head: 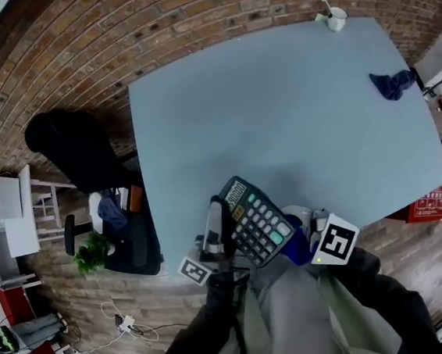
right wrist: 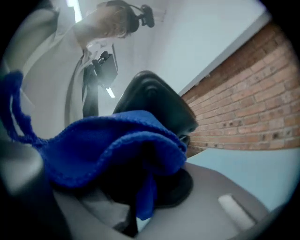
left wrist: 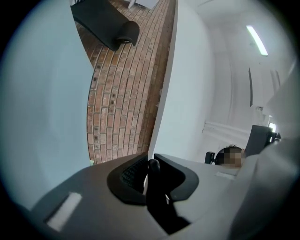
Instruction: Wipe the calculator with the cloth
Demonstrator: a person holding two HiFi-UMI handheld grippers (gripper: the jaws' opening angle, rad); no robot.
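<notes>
A dark calculator [head: 253, 220] with grey and green keys is held up in the air over the near edge of the pale blue table [head: 290, 117], keys facing up. My left gripper [head: 217, 211] is shut on its left edge; in the left gripper view a thin dark edge of the calculator [left wrist: 157, 201] sits between the pads. My right gripper [head: 300, 234] is just right of the calculator, shut on a bright blue cloth [head: 300, 249]. In the right gripper view the cloth [right wrist: 108, 140] drapes over the jaws and hides the fingertips, with a dark rounded shape behind it.
A second, darker blue cloth [head: 392, 84] lies at the table's far right, and a white mug [head: 336, 18] stands at the far edge. Left of the table are a black chair [head: 75, 149], a plant [head: 91, 253] and white shelves [head: 10, 205] on brick floor.
</notes>
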